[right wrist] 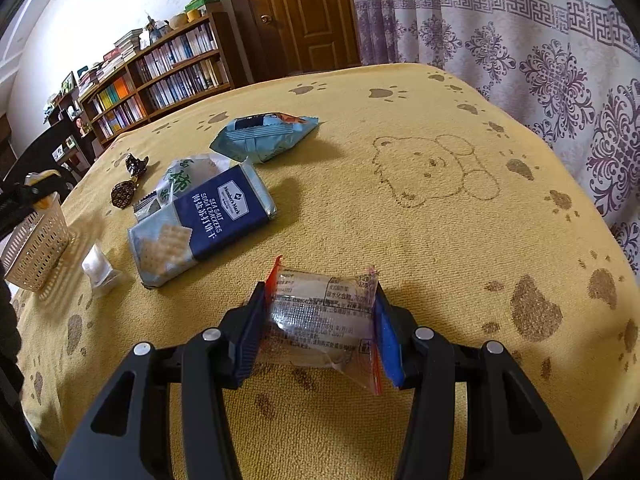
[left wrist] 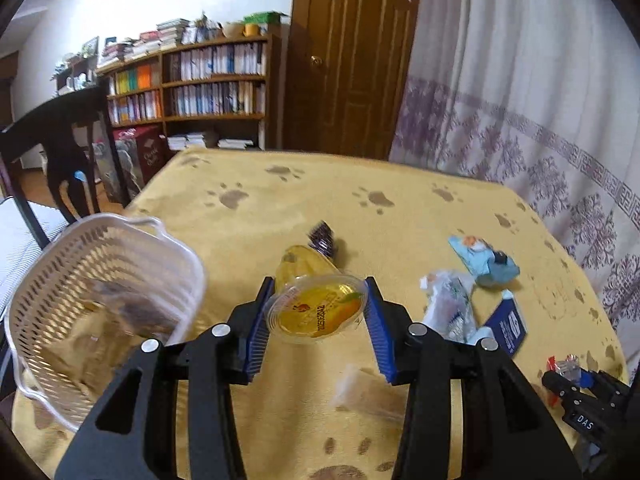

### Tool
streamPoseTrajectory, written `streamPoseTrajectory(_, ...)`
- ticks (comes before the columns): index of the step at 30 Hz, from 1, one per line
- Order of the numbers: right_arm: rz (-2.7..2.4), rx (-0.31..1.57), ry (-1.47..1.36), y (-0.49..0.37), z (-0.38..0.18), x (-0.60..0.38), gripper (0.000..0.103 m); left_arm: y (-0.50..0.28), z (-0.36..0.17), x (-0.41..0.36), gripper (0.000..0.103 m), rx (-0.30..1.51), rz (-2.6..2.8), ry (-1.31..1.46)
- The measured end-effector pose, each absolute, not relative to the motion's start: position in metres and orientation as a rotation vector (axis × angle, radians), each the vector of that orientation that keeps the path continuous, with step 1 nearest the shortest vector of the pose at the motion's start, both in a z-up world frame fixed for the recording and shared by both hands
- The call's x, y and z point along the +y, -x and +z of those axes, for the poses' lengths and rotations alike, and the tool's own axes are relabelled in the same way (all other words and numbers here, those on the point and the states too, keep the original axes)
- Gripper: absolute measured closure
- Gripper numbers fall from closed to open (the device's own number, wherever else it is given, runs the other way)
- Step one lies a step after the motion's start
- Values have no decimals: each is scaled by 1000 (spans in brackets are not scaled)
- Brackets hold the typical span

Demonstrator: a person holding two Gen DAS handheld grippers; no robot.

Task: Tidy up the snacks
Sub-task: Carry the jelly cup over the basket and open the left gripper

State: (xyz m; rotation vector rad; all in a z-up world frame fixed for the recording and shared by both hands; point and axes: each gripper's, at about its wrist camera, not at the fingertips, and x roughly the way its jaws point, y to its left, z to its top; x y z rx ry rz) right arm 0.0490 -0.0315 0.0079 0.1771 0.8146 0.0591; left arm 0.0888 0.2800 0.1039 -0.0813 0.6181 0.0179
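Left wrist view: left gripper point(left wrist: 316, 312) is clamped on a jelly cup point(left wrist: 316, 314), its blue pads pressing the rim from both sides and the sealed lid tilted toward the camera. Gripping across the rim, judged the stiffest part, likely keeps the soft wall from being crushed. To the tool's left and slightly below stands a white basket point(left wrist: 48, 280), its mouth open and near, apparently the place for the snacks. Cloth between cup and basket rim is bare, so a short leftward swing looks unobstructed. Ahead of the tips lies a dark candy point(left wrist: 322, 236); to the right are a clear packet point(left wrist: 448, 304), a blue pouch point(left wrist: 486, 260) and a cracker pack point(left wrist: 506, 326). A small clear wrapper point(left wrist: 360, 388) lies under the tool.

Right wrist view: right gripper point(right wrist: 320, 320) is closed on a clear wrapped snack point(right wrist: 324, 312), held by the wrapper's two ends with the filling between the pads, low over the cloth; whether it touches cannot be told. Ahead and left lie the cracker pack point(right wrist: 204, 220) and the blue pouch point(right wrist: 264, 134); far left stands the basket point(right wrist: 36, 252), with the other tool at its rim. Right of the tool the table point(right wrist: 460, 208) is open to its edge by the curtain point(right wrist: 520, 40). A path to the basket would pass over or before the cracker pack.
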Motion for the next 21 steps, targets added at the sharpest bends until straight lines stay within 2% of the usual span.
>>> streamPoseTrajectory(18,37,813,-183,-50,7,-32,53,-69,138,406,58,521,339,179)
streamPoseTrajectory(20,37,813,-183,-49,7,-32,53,-67,138,417,52,513,379,193)
streamPoseTrajectory(21,37,813,-183,-49,7,-32,53,-66,139,422,45,510,400,194)
